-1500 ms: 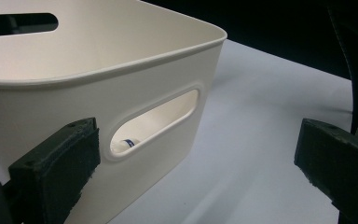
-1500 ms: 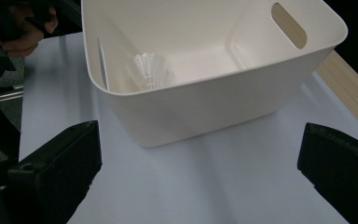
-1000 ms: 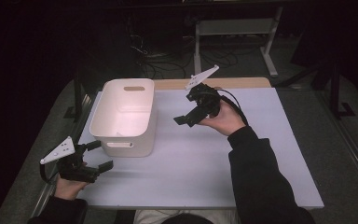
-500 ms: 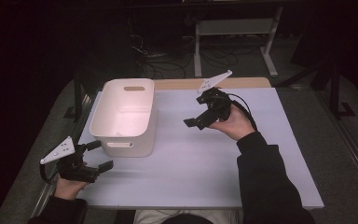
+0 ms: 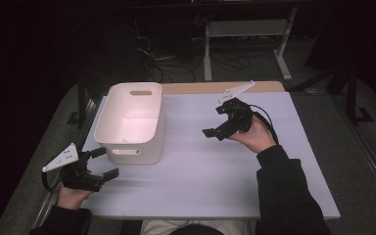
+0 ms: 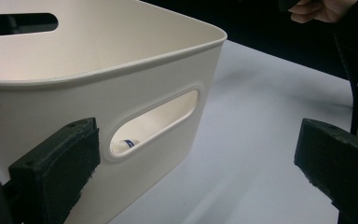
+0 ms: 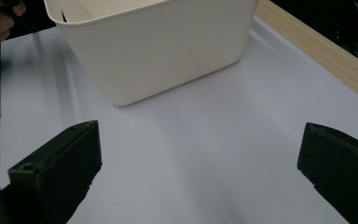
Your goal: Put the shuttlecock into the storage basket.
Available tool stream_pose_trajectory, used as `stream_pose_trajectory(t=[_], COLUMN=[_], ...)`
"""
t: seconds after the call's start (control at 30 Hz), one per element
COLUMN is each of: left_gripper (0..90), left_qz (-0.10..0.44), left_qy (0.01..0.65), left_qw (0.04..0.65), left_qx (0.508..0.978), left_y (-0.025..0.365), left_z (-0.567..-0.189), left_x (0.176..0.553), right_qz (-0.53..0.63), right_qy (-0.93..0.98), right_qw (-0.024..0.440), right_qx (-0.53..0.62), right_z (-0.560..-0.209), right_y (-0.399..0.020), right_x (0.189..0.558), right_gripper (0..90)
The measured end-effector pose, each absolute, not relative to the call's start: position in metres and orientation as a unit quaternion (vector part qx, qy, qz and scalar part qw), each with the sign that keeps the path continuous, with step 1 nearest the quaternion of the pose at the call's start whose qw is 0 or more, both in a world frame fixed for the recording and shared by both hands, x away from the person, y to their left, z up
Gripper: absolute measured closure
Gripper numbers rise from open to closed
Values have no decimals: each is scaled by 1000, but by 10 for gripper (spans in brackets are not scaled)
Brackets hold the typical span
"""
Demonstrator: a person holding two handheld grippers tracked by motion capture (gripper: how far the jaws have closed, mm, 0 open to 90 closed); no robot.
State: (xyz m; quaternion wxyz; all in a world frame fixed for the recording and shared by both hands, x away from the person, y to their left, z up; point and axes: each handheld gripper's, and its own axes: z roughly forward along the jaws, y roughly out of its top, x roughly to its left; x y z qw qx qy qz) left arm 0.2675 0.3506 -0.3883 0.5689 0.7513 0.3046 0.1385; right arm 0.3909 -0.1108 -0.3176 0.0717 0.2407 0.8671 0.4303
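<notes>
Left gripper [image 5: 99,164] sits at lower left of the high view, fingers wide apart and empty, aimed at the bin [image 5: 132,122] near-end handle slot [image 6: 154,119]. Right gripper [image 5: 214,126], centre right, is raised and tilted, fingers wide apart, empty. The bin stands upright at centre left on the worktop [image 5: 200,166], long axis running top to bottom.

Right tongs [image 5: 217,121] drawn back rightward, farther from white bin [image 5: 132,122]; jaws seemingly wide apart throughout.
</notes>
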Motion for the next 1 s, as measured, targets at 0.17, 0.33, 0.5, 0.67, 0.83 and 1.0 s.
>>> stream_pose_trajectory(t=[0.17, 0.33, 0.5, 0.67, 0.83, 1.0], left_gripper=[0, 0, 0, 0, 0, 0], left_qz=[139, 139, 139, 139, 139, 139], left_qy=[305, 305, 305, 304, 305, 305], left_qw=[568, 568, 567, 566, 567, 566], left_qx=[752, 752, 752, 753, 752, 753], left_y=[351, 351, 351, 351, 351, 351], left_z=[-388, -388, -388, -388, -388, -388], left_x=[268, 268, 268, 268, 268, 268], right_qz=[432, 432, 434, 435, 436, 440], right_qy=[864, 862, 860, 858, 856, 852], right_qw=[72, 72, 75, 74, 76, 81], right_qx=[248, 255, 259, 265, 267, 272], right_z=[-323, -329, -335, -339, -341, -343], right_y=[-119, -126, -132, -139, -143, -149], right_x=[388, 385, 383, 380, 377, 374], right_gripper=[0, 0, 0, 0, 0, 0])
